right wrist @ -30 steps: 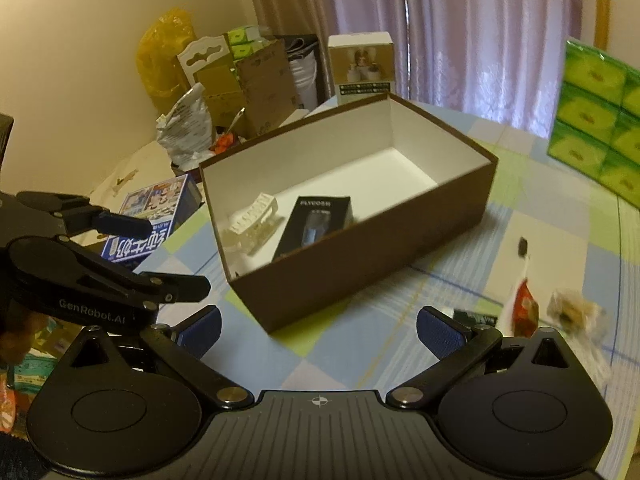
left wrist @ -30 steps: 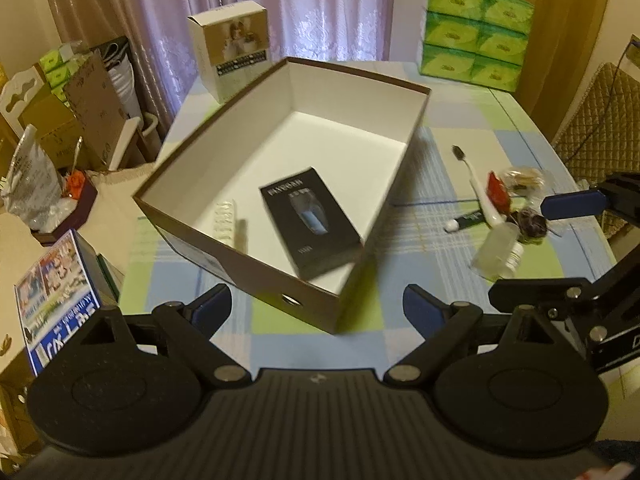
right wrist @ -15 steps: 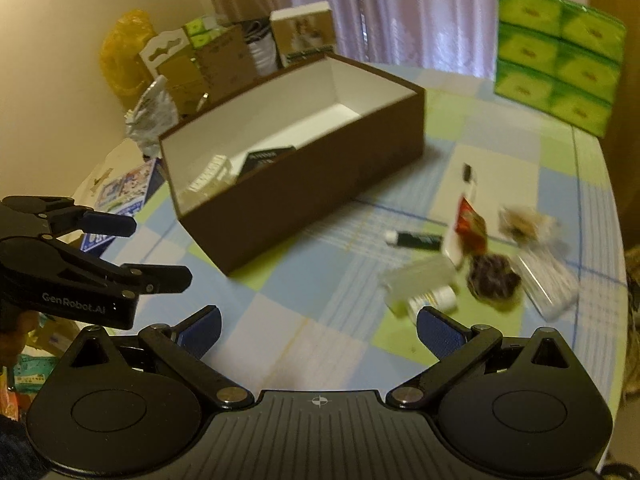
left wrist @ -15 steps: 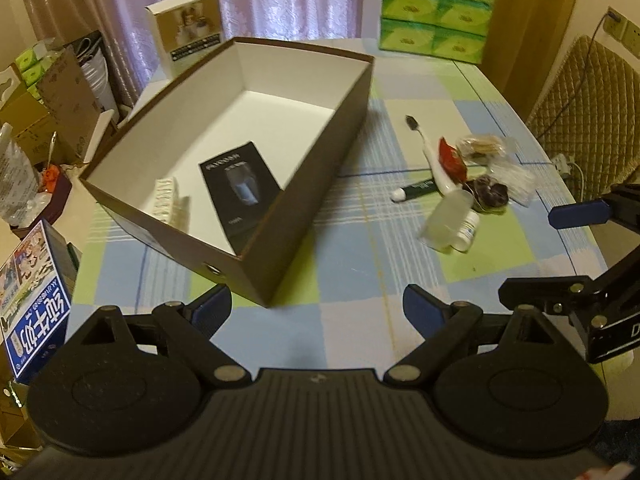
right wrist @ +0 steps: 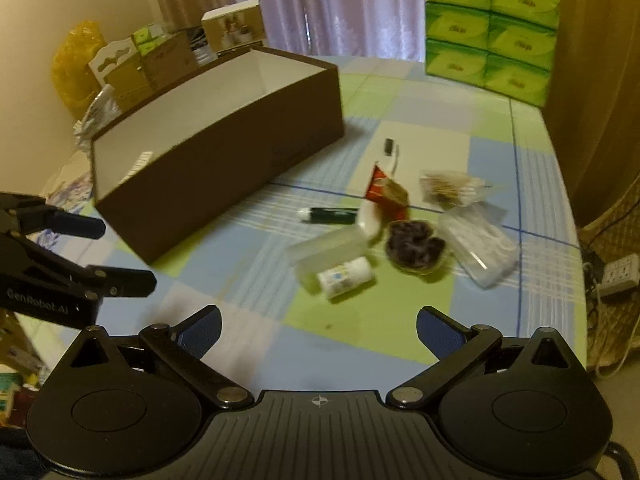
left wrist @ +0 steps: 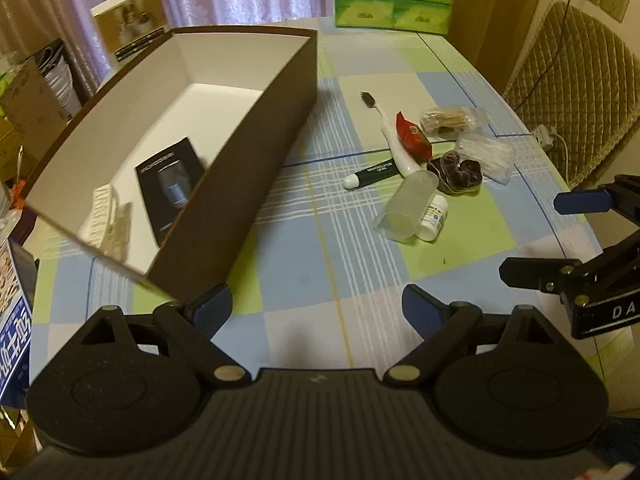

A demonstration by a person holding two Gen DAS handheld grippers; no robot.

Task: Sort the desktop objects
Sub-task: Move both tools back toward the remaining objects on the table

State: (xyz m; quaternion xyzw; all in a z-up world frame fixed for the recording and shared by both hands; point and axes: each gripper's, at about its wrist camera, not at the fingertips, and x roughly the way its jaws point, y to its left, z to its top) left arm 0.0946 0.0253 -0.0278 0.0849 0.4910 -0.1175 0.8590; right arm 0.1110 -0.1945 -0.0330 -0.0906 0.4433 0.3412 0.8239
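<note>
- Two grippers are hovering above the checked tablecloth [left wrist: 304,264]: we are holding the left gripper [left wrist: 317,307] and the right gripper [right wrist: 319,327] with jaws spread wide and nothing between them.
- Ahead and to the left of both, the brown box [left wrist: 256,152] is standing open.
- Looking through the left wrist camera, we are seeing into the box: a black booklet [left wrist: 170,184] is lying flat on its floor, with a pale ridged item [left wrist: 102,220] beside it at the near end. From the right wrist view the near wall is hiding the booklet.
- Ahead and to the right of the left gripper, the loose objects are clustering together: a toothbrush [left wrist: 386,128], a red sachet [left wrist: 412,138], a dark tube [left wrist: 374,172], a clear cup [left wrist: 404,208] on its side, a small white bottle [left wrist: 434,220] touching it, and a dark scrunchie [left wrist: 456,172].
- We are reading "GenRobot.AI" on the left gripper's body in the right wrist view; the tube's lettering is too small to read.
- Green tissue packs [right wrist: 488,28] are standing stacked at the far edge.
</note>
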